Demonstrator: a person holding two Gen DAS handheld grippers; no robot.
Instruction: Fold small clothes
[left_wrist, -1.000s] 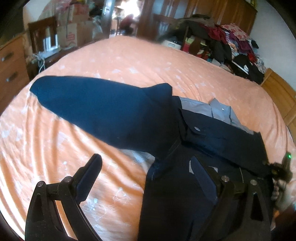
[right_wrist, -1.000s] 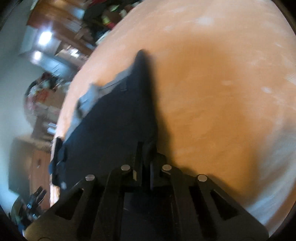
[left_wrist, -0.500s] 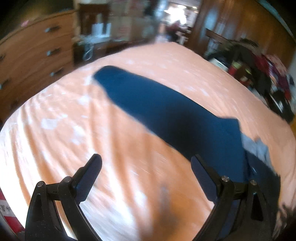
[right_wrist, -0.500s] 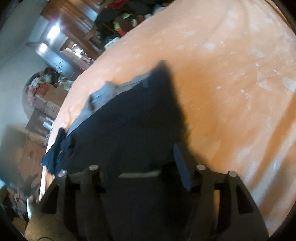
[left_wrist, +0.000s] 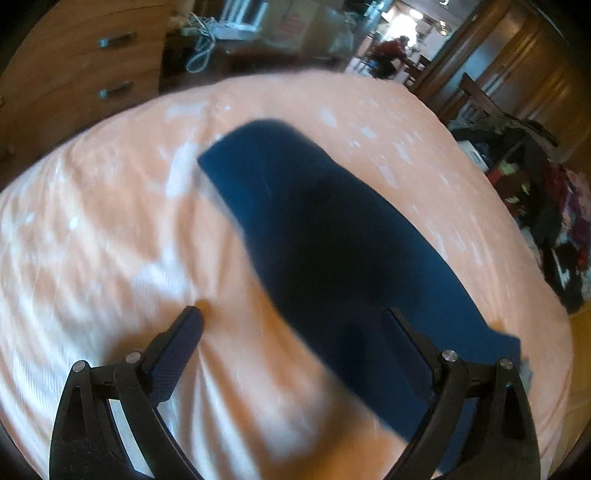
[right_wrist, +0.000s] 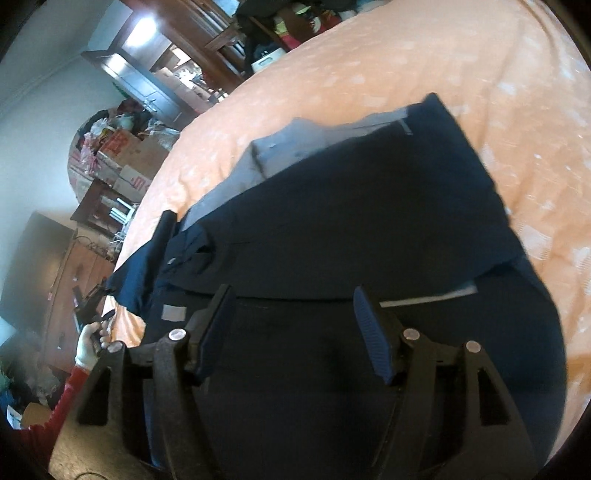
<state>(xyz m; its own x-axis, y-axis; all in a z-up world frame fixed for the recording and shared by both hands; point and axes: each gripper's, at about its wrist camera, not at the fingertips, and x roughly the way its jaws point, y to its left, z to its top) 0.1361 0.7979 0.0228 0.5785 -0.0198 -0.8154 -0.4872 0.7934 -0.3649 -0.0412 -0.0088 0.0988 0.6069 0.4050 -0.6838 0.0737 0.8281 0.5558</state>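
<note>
On the orange bed (left_wrist: 110, 229), the sleeve (left_wrist: 332, 236) stretches away from the gaping, empty left tongs (left_wrist: 291, 325); right tongs (right_wrist: 291, 310) hang open above the shirt (right_wrist: 332, 221).

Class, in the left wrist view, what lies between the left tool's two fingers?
Orange bedsheet beside the navy sleeve that runs toward the right finger; nothing else.

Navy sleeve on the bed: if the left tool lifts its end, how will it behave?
The sleeve lies flat, limp on the sheet, so it will probably drape, not hold shape. Thin cloth, likely light. It may drag the shirt.
</note>
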